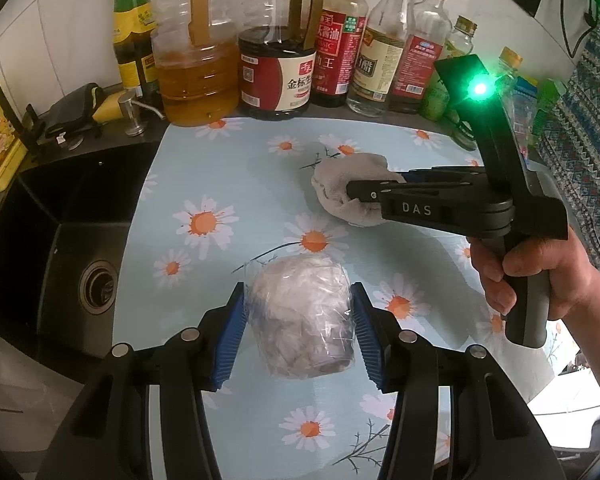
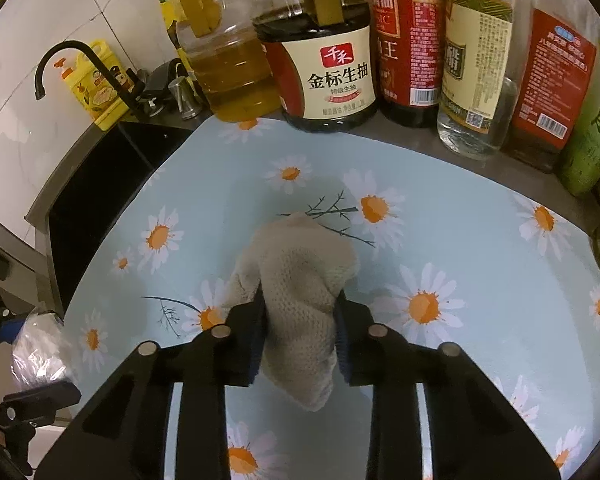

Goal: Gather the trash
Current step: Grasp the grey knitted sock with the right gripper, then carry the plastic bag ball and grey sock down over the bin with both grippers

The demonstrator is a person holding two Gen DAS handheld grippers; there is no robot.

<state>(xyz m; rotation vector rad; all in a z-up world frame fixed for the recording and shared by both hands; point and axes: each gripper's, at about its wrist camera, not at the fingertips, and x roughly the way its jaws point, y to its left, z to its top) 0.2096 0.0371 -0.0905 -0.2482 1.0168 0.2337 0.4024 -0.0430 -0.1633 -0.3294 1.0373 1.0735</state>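
Note:
A crumpled clear plastic wad (image 1: 300,320) lies on the daisy-print mat (image 1: 204,176). My left gripper (image 1: 300,316) has its blue pads against both sides of it, shut on it. A beige knitted cloth (image 2: 300,300) lies further back on the mat; it also shows in the left wrist view (image 1: 340,184). My right gripper (image 2: 300,312) is shut on the cloth, its pads pressed into both sides. The right gripper (image 1: 358,192) shows in the left wrist view with a green light. The plastic wad (image 2: 40,352) shows at the left edge of the right wrist view.
A row of oil, soy sauce and vinegar bottles (image 1: 276,68) lines the back of the counter. A black sink (image 1: 60,248) with a black faucet (image 2: 80,68) lies left of the mat. A yellow detergent bottle (image 2: 96,84) stands behind the sink.

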